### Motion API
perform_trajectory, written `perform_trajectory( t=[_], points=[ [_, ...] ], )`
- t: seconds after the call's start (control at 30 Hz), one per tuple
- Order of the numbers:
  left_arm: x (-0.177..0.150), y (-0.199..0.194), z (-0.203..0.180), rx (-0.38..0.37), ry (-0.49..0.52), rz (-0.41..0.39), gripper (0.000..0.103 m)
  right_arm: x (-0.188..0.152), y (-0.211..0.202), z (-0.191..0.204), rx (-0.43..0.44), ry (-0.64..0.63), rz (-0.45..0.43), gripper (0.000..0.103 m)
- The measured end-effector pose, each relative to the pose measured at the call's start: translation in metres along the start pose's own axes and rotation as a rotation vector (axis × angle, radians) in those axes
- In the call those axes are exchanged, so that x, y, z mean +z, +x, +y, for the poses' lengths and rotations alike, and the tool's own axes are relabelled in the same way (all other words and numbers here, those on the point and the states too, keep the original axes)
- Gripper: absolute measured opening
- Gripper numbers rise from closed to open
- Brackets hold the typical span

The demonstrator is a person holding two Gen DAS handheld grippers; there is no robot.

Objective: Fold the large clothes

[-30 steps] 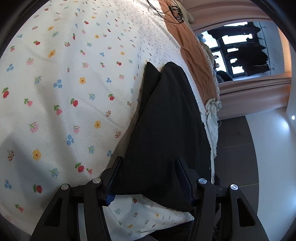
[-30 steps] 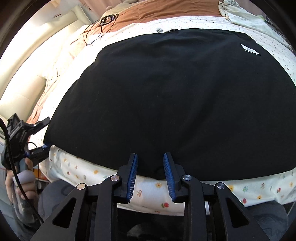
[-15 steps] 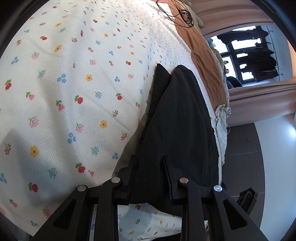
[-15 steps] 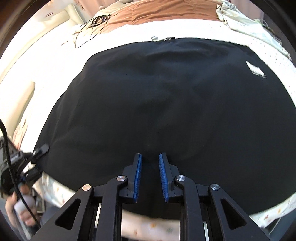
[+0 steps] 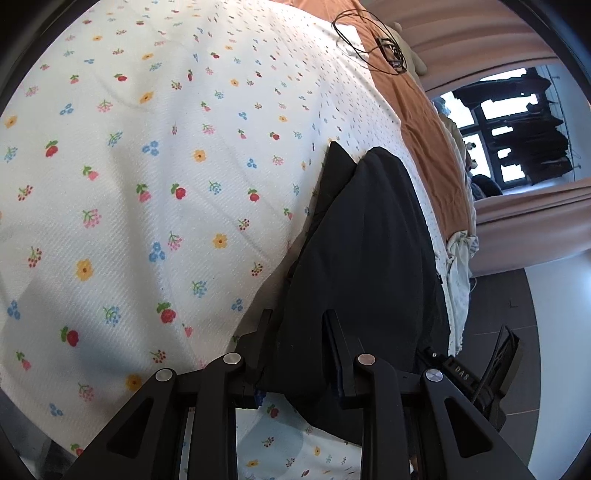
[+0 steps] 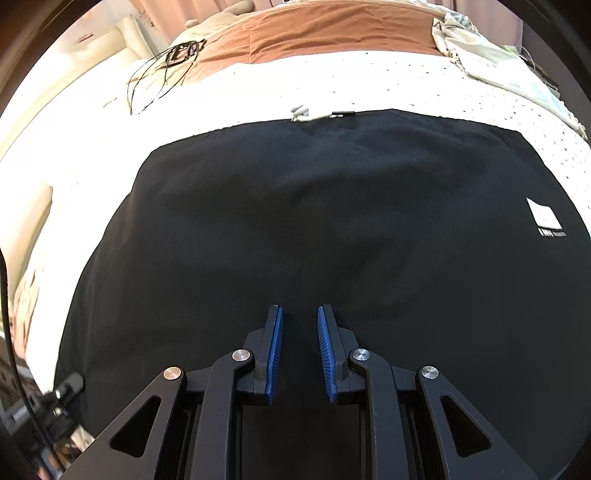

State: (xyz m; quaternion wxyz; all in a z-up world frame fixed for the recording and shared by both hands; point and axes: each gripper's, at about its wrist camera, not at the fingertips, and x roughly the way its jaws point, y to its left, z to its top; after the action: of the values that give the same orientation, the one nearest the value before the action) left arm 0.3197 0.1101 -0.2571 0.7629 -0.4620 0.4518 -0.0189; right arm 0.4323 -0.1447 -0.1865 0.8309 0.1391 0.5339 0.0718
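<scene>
Grippers are both pinching the black garment (image 6: 332, 221): left gripper (image 5: 297, 325) clamping its bunched edge, right gripper (image 6: 299, 314) nipping the near hem, narrowly parted, ready for lifting a fold across the floral bedspread (image 5: 147, 184).

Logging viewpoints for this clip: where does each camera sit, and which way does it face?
Left wrist: on the left gripper, looking down along the black garment's edge over the floral sheet; its fingers pinch the cloth.
Right wrist: on the right gripper, looking down across the garment; narrow gap between blue pads, grip unclear.
Shared: garment, brown blanket, black cable, each other's gripper.
</scene>
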Motion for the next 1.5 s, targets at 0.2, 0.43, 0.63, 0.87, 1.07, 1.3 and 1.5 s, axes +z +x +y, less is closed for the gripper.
perform_trajectory(
  t=[0.2, 0.43, 0.63, 0.87, 1.07, 1.3, 1.5],
  points=[
    [0.000, 0.003, 0.002, -0.001, -0.018, -0.002, 0.027, 0.016, 0.012, -0.014, 0.061, 0.062, -0.017, 0.021],
    [-0.002, 0.005, 0.000, 0.006, -0.030, -0.007, 0.027, 0.033, 0.031, -0.032, 0.165, 0.116, -0.020, 0.014],
    [-0.003, 0.006, 0.000, 0.011, -0.036, -0.006, 0.027, 0.037, 0.033, -0.055, 0.239, 0.197, -0.008, 0.007],
    [0.001, 0.005, -0.003, 0.001, -0.045, 0.008, 0.023, 0.028, 0.022, -0.091, 0.360, 0.275, -0.005, 0.003],
    [0.006, -0.015, -0.022, -0.073, -0.001, -0.001, 0.015, 0.013, -0.008, -0.102, 0.386, 0.288, -0.037, 0.038],
    [0.007, -0.034, -0.061, -0.170, 0.067, -0.024, 0.013, 0.003, -0.024, -0.097, 0.370, 0.273, -0.054, 0.057],
    [0.003, -0.043, -0.104, -0.237, 0.142, -0.033, 0.012, -0.047, -0.033, -0.093, 0.362, 0.256, 0.016, 0.038]
  ],
)
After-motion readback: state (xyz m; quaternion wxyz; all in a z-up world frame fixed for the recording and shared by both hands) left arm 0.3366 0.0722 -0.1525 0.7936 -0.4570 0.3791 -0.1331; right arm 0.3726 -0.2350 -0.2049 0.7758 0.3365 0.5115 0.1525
